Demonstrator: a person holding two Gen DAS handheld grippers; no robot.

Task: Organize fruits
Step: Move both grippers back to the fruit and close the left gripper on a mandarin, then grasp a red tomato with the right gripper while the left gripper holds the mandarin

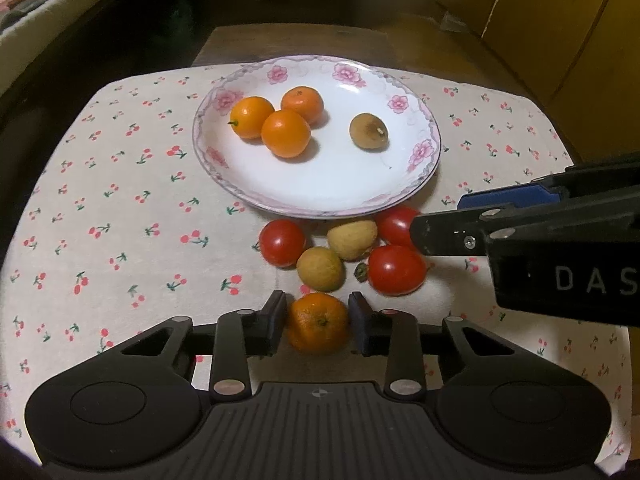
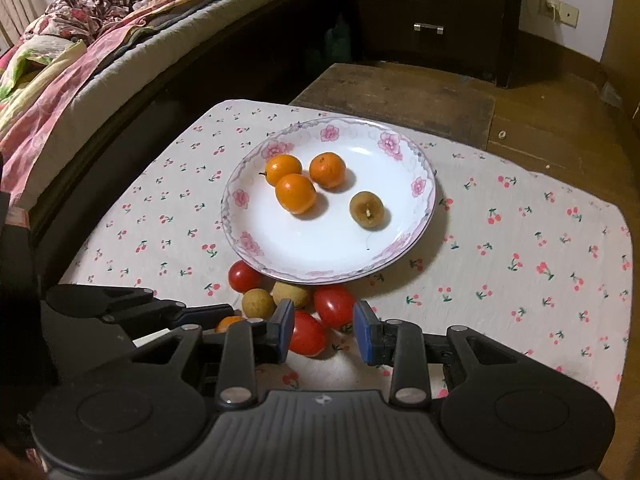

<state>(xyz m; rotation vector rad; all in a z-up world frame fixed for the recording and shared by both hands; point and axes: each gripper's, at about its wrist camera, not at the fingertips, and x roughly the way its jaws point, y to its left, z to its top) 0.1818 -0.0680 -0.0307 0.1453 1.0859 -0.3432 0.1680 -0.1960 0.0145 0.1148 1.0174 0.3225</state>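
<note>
A white floral plate (image 1: 340, 184) (image 2: 320, 248) holds three oranges (image 1: 286, 133) (image 2: 295, 193) and a brown fruit (image 1: 369, 131) (image 2: 367, 209). In front of it on the cloth lie three red tomatoes (image 1: 396, 270) (image 2: 306, 334), two yellow-green fruits (image 1: 321, 269) (image 2: 257, 303) and an orange (image 1: 318, 323) (image 2: 229, 323). My left gripper (image 1: 318, 320) has its fingers closed against that orange on the cloth. My right gripper (image 2: 322, 330) (image 1: 440, 220) is open, its fingers over the tomatoes.
The fruit sits on a cherry-print cloth (image 1: 120, 208) (image 2: 520, 260) over a low wooden table. A bed (image 2: 80, 60) lies to the left and a dark drawer unit (image 2: 432, 12) stands behind.
</note>
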